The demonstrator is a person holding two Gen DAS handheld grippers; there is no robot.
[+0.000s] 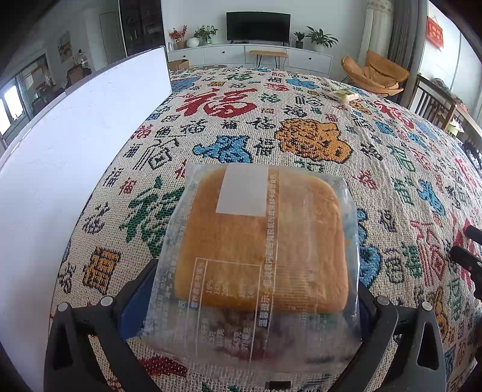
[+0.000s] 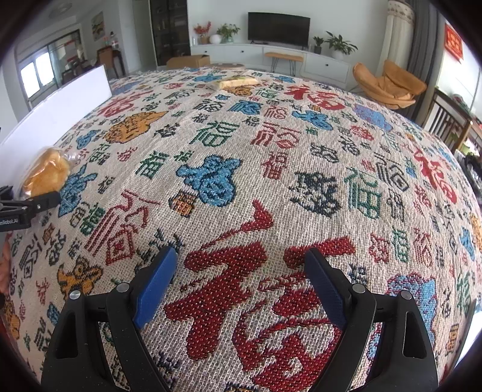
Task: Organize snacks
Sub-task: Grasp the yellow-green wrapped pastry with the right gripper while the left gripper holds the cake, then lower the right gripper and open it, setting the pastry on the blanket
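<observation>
My left gripper (image 1: pixel 256 301) fingers pinch the wrapped bread (image 1: pixel 262 241) by its sides; soft, light, crushable, slippery film; my right gripper (image 2: pixel 241 283) fingers stand wide, empty.

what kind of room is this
Most likely a home living room: a TV on a low white cabinet, potted plants beside it, and an orange lounge chair behind the cloth-covered table.

Patterned cloth (image 2: pixel 271 150) carries far snack packet (image 2: pixel 233 83).
</observation>
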